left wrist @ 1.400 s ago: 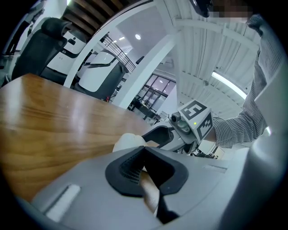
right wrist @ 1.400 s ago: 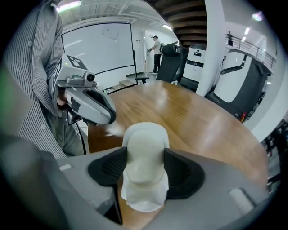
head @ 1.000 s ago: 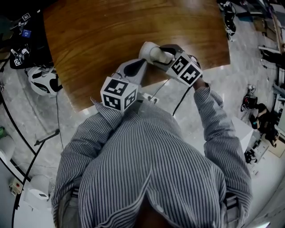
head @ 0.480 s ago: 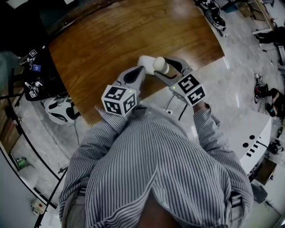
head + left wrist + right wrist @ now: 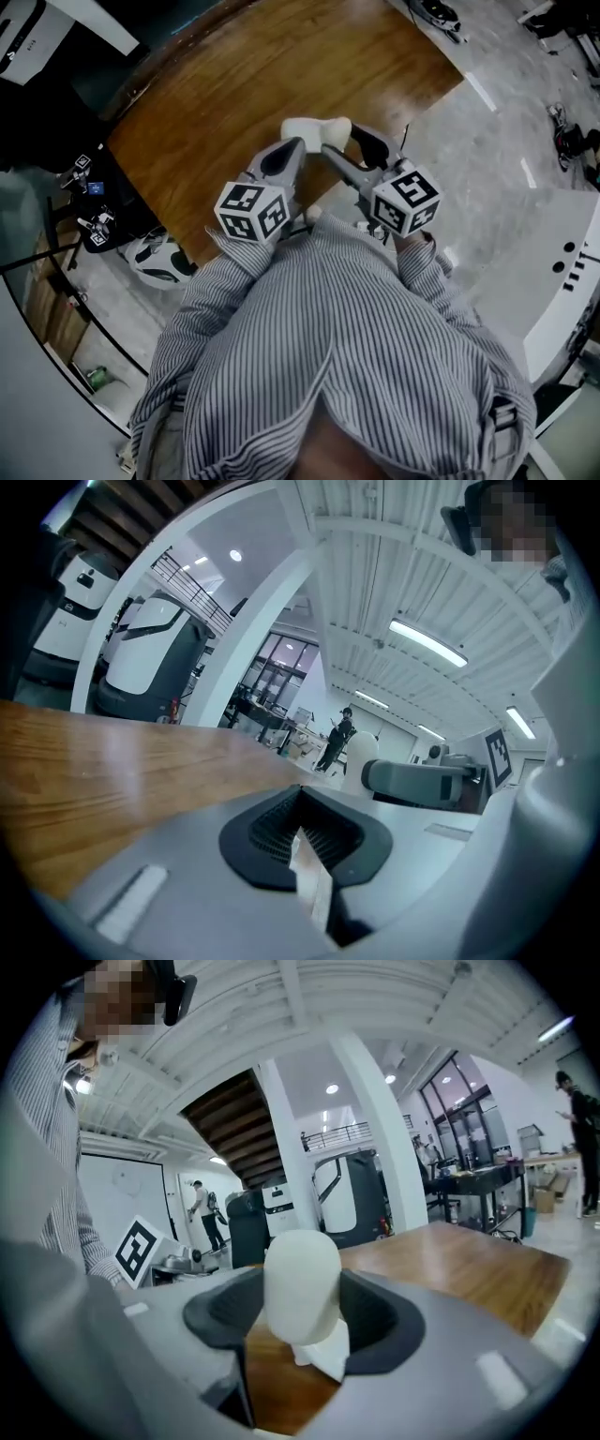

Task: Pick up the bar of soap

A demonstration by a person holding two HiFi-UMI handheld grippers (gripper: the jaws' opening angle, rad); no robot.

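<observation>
Showing the soap (image 5: 317,129) clamped between the jaws of the right gripper (image 5: 345,141), over the near part of the table (image 5: 234,84). In the right gripper view the pale rounded bar stands upright between the two dark pads (image 5: 384,1321), with brown wood visible in the gap below it; whether it touches the wood cannot be told.

The left gripper (image 5: 286,155) lies just beside the soap on its left. Its jaws are drawn together to a narrow slit with nothing held. Both grippers point away from the person's striped shirt (image 5: 337,356), and their marker cubes sit close to the chest.

Edges: the table's near edge runs diagonally under the two grippers, from lower left to a corner at upper right. The wood top extends ahead of the jaws and to the left. Right of the edge is pale floor (image 5: 487,159).

Surroundings: a white-and-black helmet-like object (image 5: 159,261) lies on the floor left of the table, with dark equipment (image 5: 89,183) beyond it. A white cabinet (image 5: 562,291) stands well to the right. The left gripper view shows a hall beyond the table with a standing person (image 5: 342,733) far off.
</observation>
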